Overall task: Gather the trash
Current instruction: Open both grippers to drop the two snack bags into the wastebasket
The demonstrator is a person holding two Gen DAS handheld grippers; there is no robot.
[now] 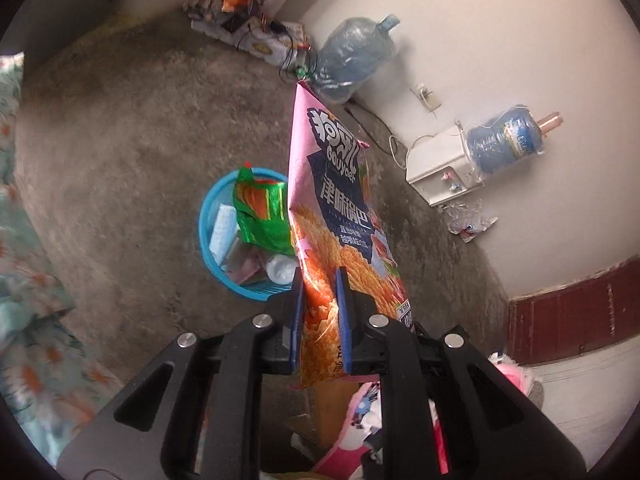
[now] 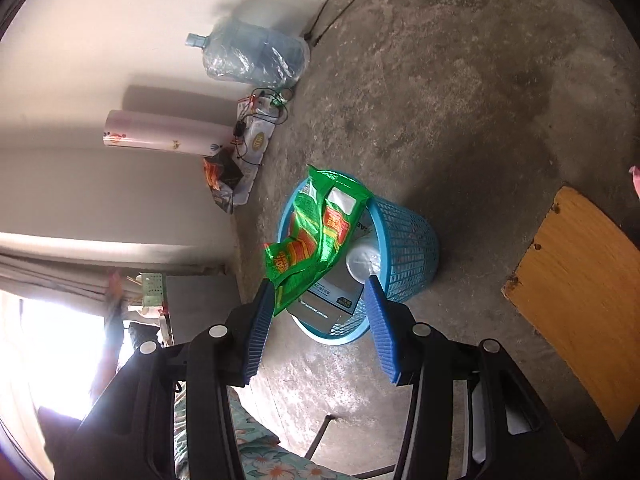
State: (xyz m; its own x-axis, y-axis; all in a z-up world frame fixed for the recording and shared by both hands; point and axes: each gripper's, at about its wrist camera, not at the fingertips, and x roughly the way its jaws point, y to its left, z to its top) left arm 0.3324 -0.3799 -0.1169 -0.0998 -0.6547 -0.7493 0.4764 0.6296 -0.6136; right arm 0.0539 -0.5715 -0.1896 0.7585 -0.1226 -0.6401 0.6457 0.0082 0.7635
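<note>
bare concrete floor (image 1: pixel 120 160) carries a blue mesh basket (image 2: pixel 404 248) of trash. a pink-and-orange snack bag (image 1: pixel 340 216) is clamped at its lower end by the left gripper (image 1: pixel 322 316), its long axis running straight ahead along the fingers, beside the basket. the right gripper (image 2: pixel 320 328) is held wide, nothing gripped, just short of a green wrapper (image 2: pixel 316 236) draped over the rim.

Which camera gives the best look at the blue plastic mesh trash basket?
The right wrist view: the blue plastic mesh trash basket shows rim, mesh wall and contents beyond the open right gripper. In the left wrist view, the pink-and-orange snack bag hides part of it.
</note>
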